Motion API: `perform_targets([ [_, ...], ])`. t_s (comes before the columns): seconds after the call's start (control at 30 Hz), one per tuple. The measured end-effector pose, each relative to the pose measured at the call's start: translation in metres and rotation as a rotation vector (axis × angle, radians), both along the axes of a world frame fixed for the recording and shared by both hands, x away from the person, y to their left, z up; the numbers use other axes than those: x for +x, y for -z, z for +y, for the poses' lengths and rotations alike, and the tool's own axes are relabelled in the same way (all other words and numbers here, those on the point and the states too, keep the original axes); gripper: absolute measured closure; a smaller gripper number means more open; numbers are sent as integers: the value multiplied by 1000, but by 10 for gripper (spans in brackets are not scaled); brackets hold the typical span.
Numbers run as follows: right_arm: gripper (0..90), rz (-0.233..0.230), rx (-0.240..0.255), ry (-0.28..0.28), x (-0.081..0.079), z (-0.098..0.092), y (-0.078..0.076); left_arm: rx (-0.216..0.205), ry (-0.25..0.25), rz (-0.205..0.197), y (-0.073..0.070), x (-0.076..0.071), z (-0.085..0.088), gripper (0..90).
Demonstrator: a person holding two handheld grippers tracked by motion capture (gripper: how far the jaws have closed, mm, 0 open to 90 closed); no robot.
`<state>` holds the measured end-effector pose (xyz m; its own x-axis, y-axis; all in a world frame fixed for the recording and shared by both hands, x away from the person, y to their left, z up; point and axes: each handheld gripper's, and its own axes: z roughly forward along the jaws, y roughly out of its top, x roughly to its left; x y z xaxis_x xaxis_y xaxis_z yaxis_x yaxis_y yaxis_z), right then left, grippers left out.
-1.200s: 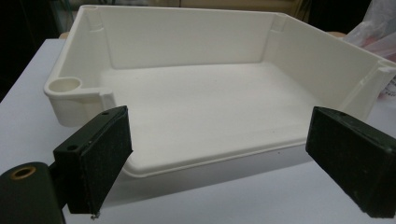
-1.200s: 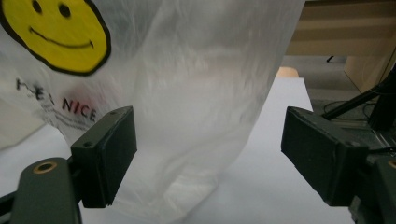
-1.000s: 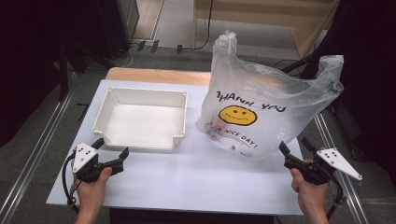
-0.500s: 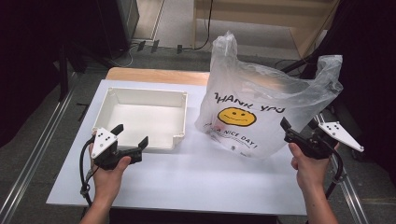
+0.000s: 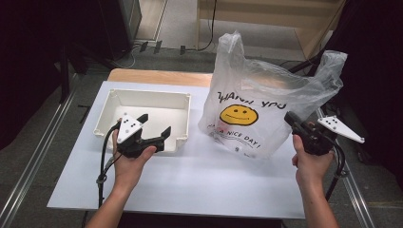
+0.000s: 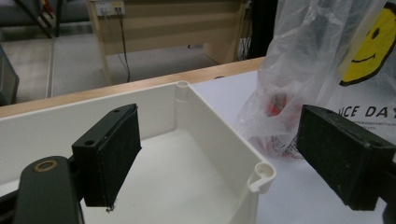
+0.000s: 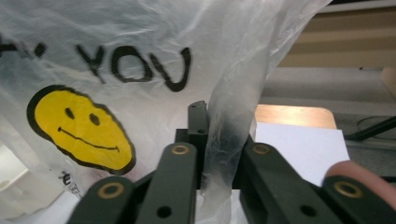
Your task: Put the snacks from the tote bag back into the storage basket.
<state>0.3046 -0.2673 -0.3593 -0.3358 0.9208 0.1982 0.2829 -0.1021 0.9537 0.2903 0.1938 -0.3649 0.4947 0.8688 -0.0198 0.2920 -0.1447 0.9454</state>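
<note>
Both hands have advanced: the right hand-held gripper [image 7: 219,175] has just clenched onto the crinkly translucent smiley-face plastic bag [image 7: 140,93] ahead, while the released left hand-held gripper [image 5: 154,126], narrowing slightly on nothing, hovers over the white rectangular plastic bin [image 5: 152,102], likely ready for unloading.

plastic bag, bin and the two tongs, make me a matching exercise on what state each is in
Things:
1. plastic bag
2. white bin
3. left tongs
4. right tongs

States:
A. open, over the bin's near corner
B. empty inside
C. closed on a fold of plastic
D. standing upright, printed with a yellow smiley

Pairs: 1-D, 2-B, 3-A, 4-C
</note>
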Motion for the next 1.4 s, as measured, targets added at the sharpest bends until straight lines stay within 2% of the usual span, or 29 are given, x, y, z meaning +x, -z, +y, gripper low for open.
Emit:
perform_targets([
  [0.13,900,-14,-14,-12,-3,5,0,10,22,-1,0,4,-10,144],
  [0.23,900,-16,-47,-44,-4,12,2,20,47,-2,0,7,-23,146],
  [0.33,900,-14,-52,-64,-5,17,4,22,62,-5,-1,8,-29,146],
  [0.53,900,-12,-63,-97,-5,25,6,5,99,-13,-4,9,-40,157],
  [0.6,900,-6,-71,-106,-6,29,7,-3,132,-23,-8,7,-47,157],
  [0.8,900,-10,-94,-119,-6,36,9,-10,187,-38,-14,5,-58,157],
  [0.83,900,-11,-101,-126,-6,38,9,-20,212,-41,-17,5,-62,157],
  [1.0,900,-14,-109,-136,-6,42,8,-30,243,-59,-23,4,-69,156],
  [1.1,900,-15,-109,-142,-6,44,8,-19,273,-74,-29,3,-76,164],
  [1.17,900,-20,-111,-144,-7,45,8,-12,275,-81,-30,2,-79,183],
  [1.23,900,-21,-107,-148,-8,46,7,-10,261,-85,-33,2,-81,230],
  [1.27,900,-27,-112,-157,-8,47,6,-17,246,-82,-34,3,-81,289],
  [1.3,900,-27,-112,-157,-8,47,6,-31,220,-75,-35,4,-81,289],
  [1.33,897,-28,-110,-157,-9,47,6,-64,225,-63,-36,6,-79,394],
  [1.37,895,-30,-107,-155,-9,48,6,-82,249,-61,-37,8,-77,552],
  [1.4,888,-31,-105,-152,-9,48,6,-104,275,-54,-37,9,-76,621],
])
